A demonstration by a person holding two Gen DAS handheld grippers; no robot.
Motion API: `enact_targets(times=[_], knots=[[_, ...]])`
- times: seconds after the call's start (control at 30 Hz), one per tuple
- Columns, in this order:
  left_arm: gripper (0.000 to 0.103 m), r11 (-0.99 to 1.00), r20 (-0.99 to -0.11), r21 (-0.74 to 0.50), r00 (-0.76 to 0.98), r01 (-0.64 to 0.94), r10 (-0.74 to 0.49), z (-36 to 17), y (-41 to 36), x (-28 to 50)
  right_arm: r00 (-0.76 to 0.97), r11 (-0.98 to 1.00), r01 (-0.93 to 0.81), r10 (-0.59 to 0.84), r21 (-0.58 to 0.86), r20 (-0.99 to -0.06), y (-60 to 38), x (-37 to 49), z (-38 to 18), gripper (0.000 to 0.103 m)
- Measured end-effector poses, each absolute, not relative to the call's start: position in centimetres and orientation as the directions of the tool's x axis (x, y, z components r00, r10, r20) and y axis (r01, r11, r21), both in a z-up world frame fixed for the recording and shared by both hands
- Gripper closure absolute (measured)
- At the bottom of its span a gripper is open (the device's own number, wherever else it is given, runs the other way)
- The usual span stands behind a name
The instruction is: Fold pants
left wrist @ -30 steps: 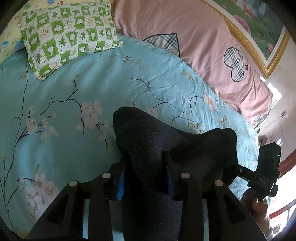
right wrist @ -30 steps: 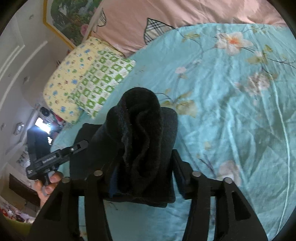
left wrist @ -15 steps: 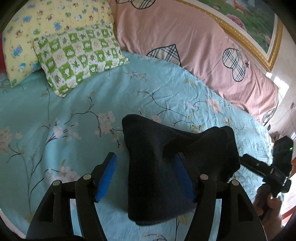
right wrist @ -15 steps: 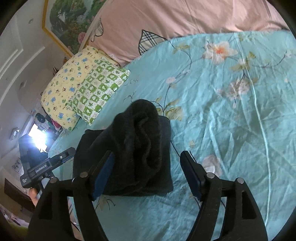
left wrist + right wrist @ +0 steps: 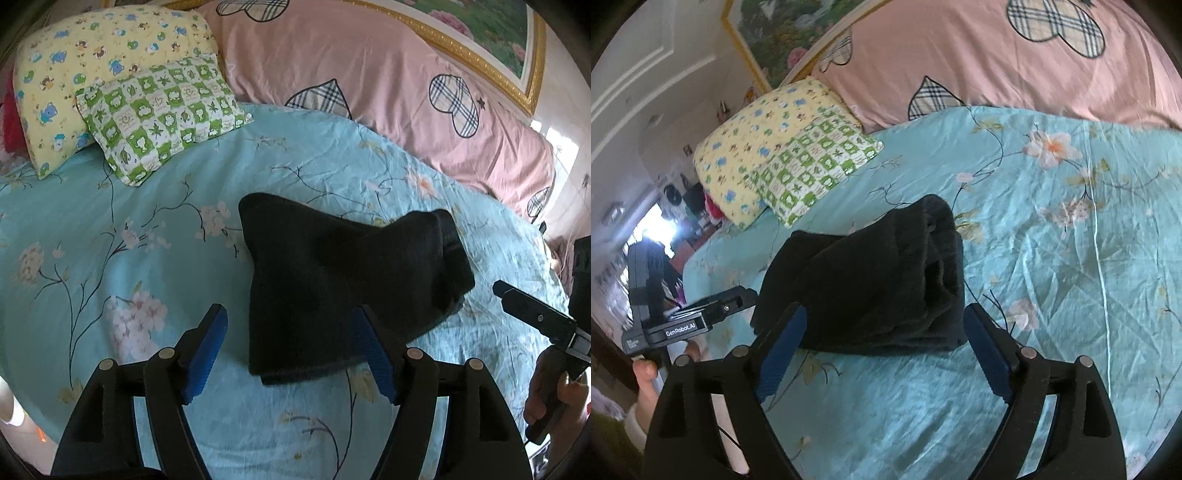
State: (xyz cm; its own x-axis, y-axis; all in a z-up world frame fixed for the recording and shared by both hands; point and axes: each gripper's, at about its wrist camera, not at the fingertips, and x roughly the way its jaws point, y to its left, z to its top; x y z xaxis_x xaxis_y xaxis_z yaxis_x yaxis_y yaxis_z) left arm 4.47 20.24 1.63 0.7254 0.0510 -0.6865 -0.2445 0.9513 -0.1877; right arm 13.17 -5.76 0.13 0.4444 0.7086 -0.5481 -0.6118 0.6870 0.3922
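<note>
Folded black pants (image 5: 332, 291) lie on the bed (image 5: 122, 266); left tongs (image 5: 295, 343) and right tongs (image 5: 886, 350), jaws just opened, stand released.

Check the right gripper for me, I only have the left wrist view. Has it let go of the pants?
Observer: Yes. The right gripper has just been opening. Its blue pads stand apart on either side of the black pants, which lie on the floral bedsheet.
Operator: Fold tidy at that end?
Observer: Loose. The end facing the right wrist camera shows bunched layers bulging up, not a flat edge.
Operator: Left gripper clear from that side?
Observer: The left gripper points at the pants' left edge. No cloth hangs from it in this view.
</note>
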Motion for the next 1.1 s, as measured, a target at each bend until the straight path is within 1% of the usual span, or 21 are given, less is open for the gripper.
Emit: enact_targets(times=[0.13,0.23,0.4,0.6,0.8,1.1], knots=[[0.03,0.952,-0.695,-0.176,0.716,-0.25,0.059,1.2,20.0,3.8,0.451,0.688,-0.637,0.698,0.347,-0.556,-5.4,12.1,0.2,0.013],[0.026,0.954,-0.697,-0.159,0.713,-0.256,0.075,1.0,19.8,3.4,0.452,0.691,-0.641,0.691,0.333,-0.564,-5.2,11.7,0.1,0.013],[0.026,0.955,-0.703,-0.141,0.706,-0.26,0.089,0.8,19.6,3.1,0.464,0.697,-0.654,0.677,0.294,-0.571,-5.0,11.0,0.1,0.012],[0.024,0.961,-0.708,-0.102,0.698,-0.259,0.113,0.9,18.9,3.0,0.468,0.698,-0.681,0.647,0.221,-0.602,-4.0,10.4,0.2,0.006],[0.022,0.968,-0.707,-0.039,0.692,-0.247,0.148,1.0,17.5,2.8,0.461,0.69,-0.707,0.619,0.159,-0.635,-2.9,10.0,0.0,0.005],[0.022,0.967,-0.718,-0.024,0.678,-0.255,0.161,0.8,17.3,2.3,0.467,0.696,-0.701,0.611,0.154,-0.639,-2.8,10.0,-0.2,0.004]])
